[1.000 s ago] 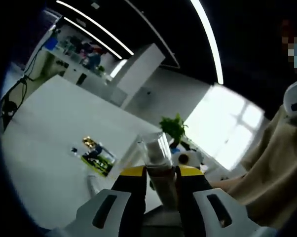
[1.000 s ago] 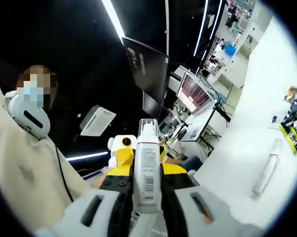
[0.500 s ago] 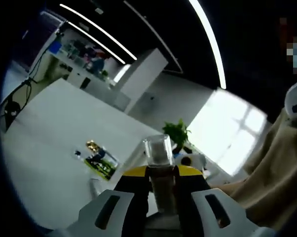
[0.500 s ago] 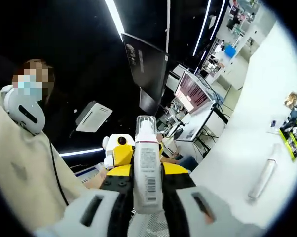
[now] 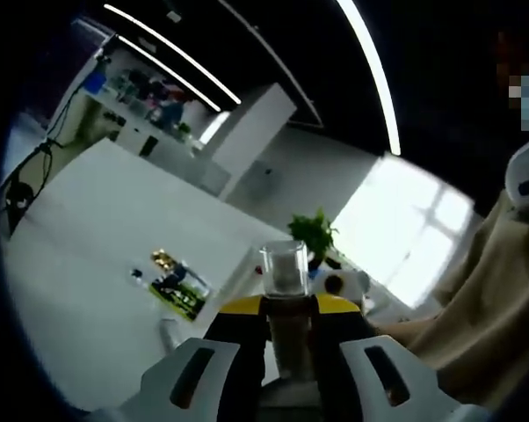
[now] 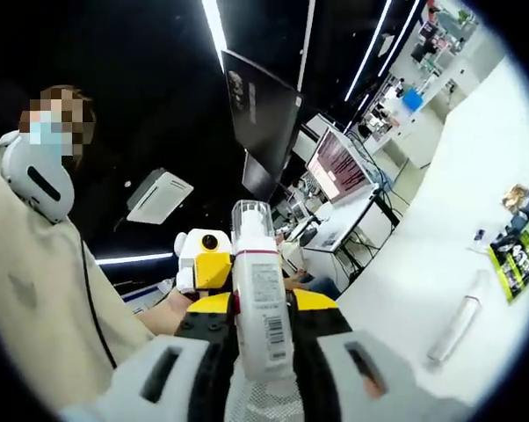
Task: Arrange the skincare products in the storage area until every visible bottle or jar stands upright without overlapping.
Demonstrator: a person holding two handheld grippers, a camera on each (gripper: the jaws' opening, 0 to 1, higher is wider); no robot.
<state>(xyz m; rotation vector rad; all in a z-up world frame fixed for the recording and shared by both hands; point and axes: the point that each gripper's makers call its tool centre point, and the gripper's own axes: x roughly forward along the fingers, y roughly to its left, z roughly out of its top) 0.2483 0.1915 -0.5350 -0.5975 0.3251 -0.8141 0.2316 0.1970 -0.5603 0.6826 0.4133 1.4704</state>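
My left gripper (image 5: 288,308) is shut on a brownish bottle with a clear cap (image 5: 285,269), held up in the air. My right gripper (image 6: 259,303) is shut on a white spray bottle with a barcode label and a clear cap (image 6: 257,290). The left gripper (image 6: 203,262) shows behind that bottle, yellow and white. On the white table (image 5: 97,229) far below lies a green tray of small products (image 5: 178,287), (image 6: 519,259). A white tube (image 6: 453,323) lies flat on the table near it, and shows faintly (image 5: 166,332) in the left gripper view too.
A person in a beige top (image 6: 27,290) stands close behind both grippers. A potted plant (image 5: 313,233) and small items stand at the table's far end. Desks with monitors (image 6: 339,167) and shelves (image 5: 146,92) lie beyond the table.
The bottle in my left gripper now stands straighter between the jaws. The right gripper view has tilted slightly; the white bottle stays held.
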